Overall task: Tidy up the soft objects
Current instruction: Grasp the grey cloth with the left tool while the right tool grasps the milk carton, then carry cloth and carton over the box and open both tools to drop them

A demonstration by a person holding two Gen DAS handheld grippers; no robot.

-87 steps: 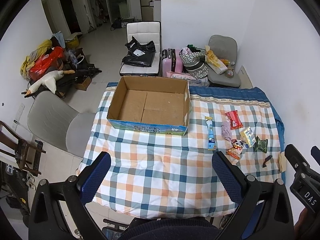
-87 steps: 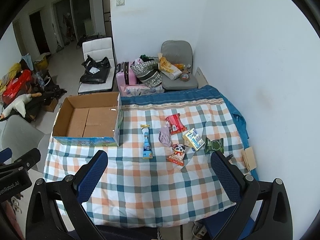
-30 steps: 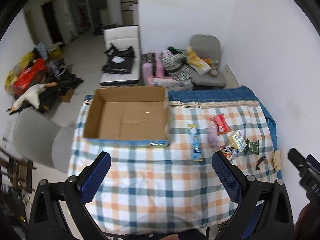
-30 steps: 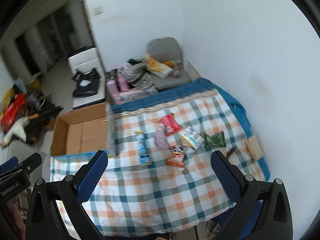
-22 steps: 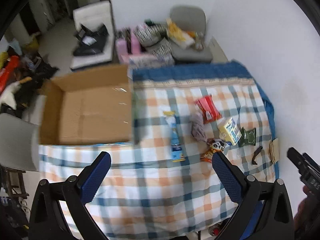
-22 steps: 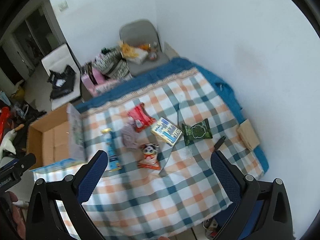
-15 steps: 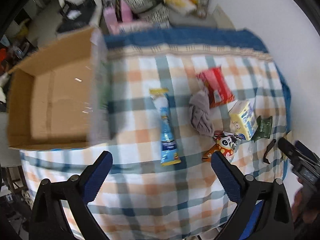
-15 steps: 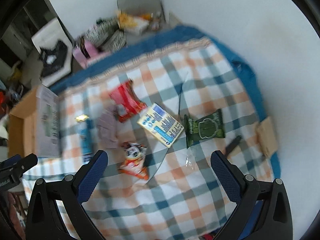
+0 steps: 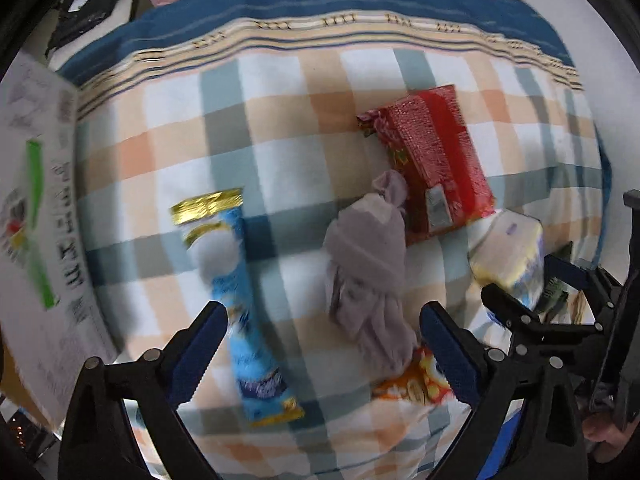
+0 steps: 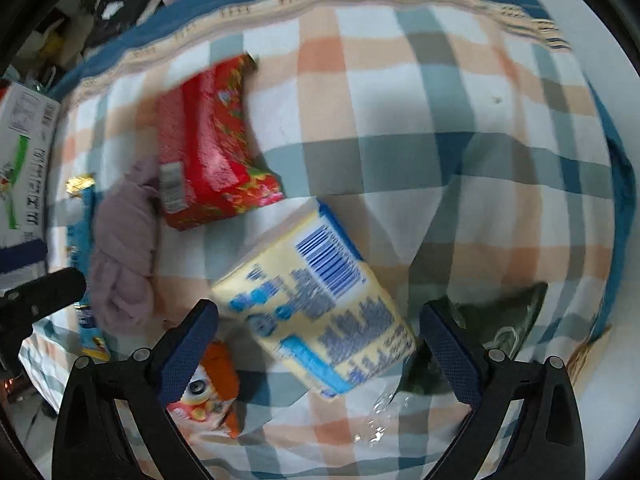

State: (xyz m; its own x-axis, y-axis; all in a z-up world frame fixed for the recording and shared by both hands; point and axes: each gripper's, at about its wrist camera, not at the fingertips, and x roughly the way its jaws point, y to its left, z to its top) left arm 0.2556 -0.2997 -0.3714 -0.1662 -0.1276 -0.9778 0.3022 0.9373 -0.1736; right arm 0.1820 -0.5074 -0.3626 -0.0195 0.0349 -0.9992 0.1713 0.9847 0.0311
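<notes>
Left wrist view: my left gripper (image 9: 323, 339) gapes over a crumpled grey cloth (image 9: 369, 268). Right gripper (image 10: 319, 335) spreads around a glossy yellow pack (image 10: 316, 300), print blurred.

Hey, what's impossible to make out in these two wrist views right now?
- Yellow pack print: motion-blurred, right view.
- Green packet: partly behind right tool finger.
- Orange panda bag: mostly hidden by grey cloth, left view.
- Cardboard box: cut off at left edge.
</notes>
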